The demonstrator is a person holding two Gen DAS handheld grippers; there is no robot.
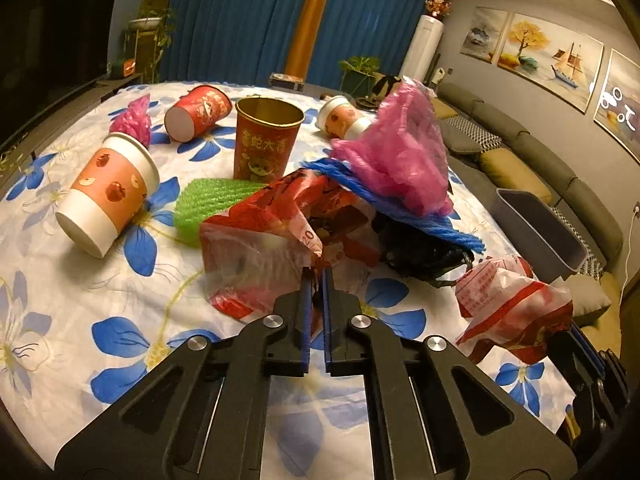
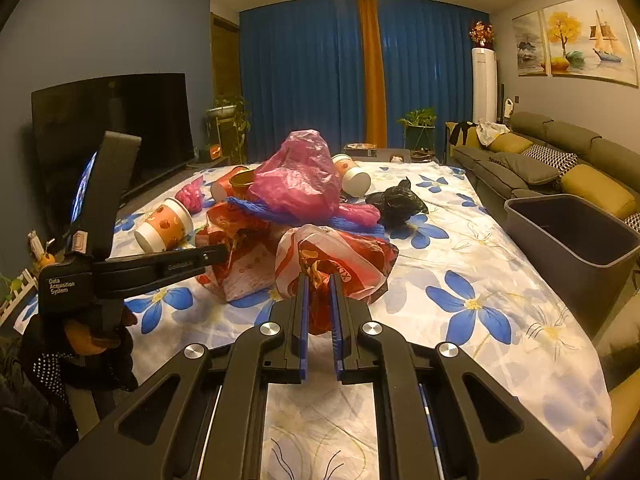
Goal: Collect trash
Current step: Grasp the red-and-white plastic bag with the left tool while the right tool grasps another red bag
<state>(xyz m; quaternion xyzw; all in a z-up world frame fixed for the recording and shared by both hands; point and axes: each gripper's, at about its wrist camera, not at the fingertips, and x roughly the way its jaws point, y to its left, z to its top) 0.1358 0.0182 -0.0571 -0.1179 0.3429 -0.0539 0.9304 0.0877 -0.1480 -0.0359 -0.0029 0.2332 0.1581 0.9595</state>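
Two red bags (image 1: pixel 264 232) (image 2: pixel 340 260), each pinched in own hand-held gripper (image 1: pixel 318 270) (image 2: pixel 320 280) tips

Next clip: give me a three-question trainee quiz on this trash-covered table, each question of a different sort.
1. True or false: the red cup with the gold rim stands upright.
2. What does the right gripper hold: A a paper cup, B a red-and-white plastic bag, C the black bag?
3. Which side of the table is the grey bin on, in the right wrist view?

Key: 1 true; 2 B; 3 right.
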